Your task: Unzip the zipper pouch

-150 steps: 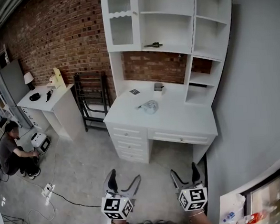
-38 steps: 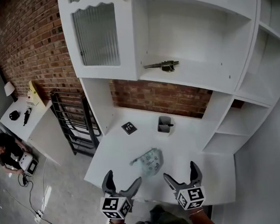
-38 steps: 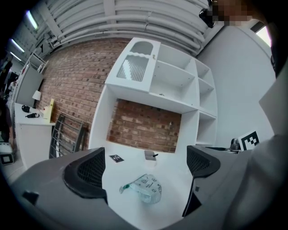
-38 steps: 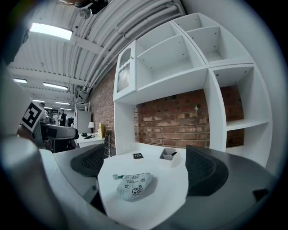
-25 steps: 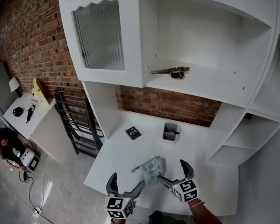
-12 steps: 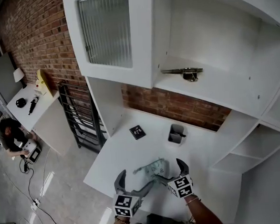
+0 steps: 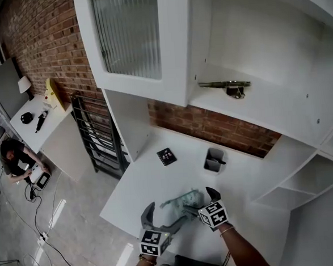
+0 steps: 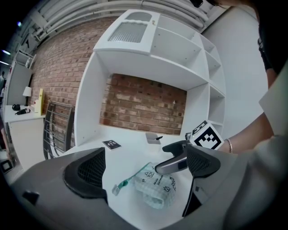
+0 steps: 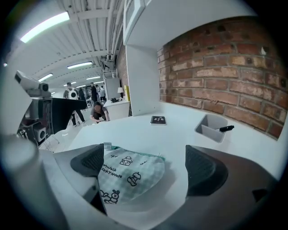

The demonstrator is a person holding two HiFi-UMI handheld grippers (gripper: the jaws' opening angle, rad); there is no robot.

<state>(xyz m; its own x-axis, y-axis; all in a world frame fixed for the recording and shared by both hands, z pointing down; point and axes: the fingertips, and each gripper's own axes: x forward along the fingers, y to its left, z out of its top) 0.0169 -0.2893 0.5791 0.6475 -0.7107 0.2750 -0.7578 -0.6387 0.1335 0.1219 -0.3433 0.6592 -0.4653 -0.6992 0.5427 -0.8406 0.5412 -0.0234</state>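
A tall white hutch with open shelves (image 7: 249, 95) rises from the white counter (image 7: 142, 185), with a red brick wall (image 7: 217, 123) showing behind it. Near the counter's front edge lies the pale green checked fabric zipper pouch with small cartoon prints (image 7: 188, 200), flat on its side, its teal zipper edge and pull tab (image 8: 118, 187) pointing left in the left gripper view.

The left tongs (image 7: 164, 218) hang just in front of the pouch with jaws wide apart and nothing held; the pouch lies on the counter beyond the gap. The right tongs (image 7: 197, 201) are over the pouch, jaws also spread; the pouch sits between them, close against one jaw, not clamped.

Further back stand a small grey open tray holding a black pen (image 7: 214, 161) and a small black square card (image 7: 166, 156).
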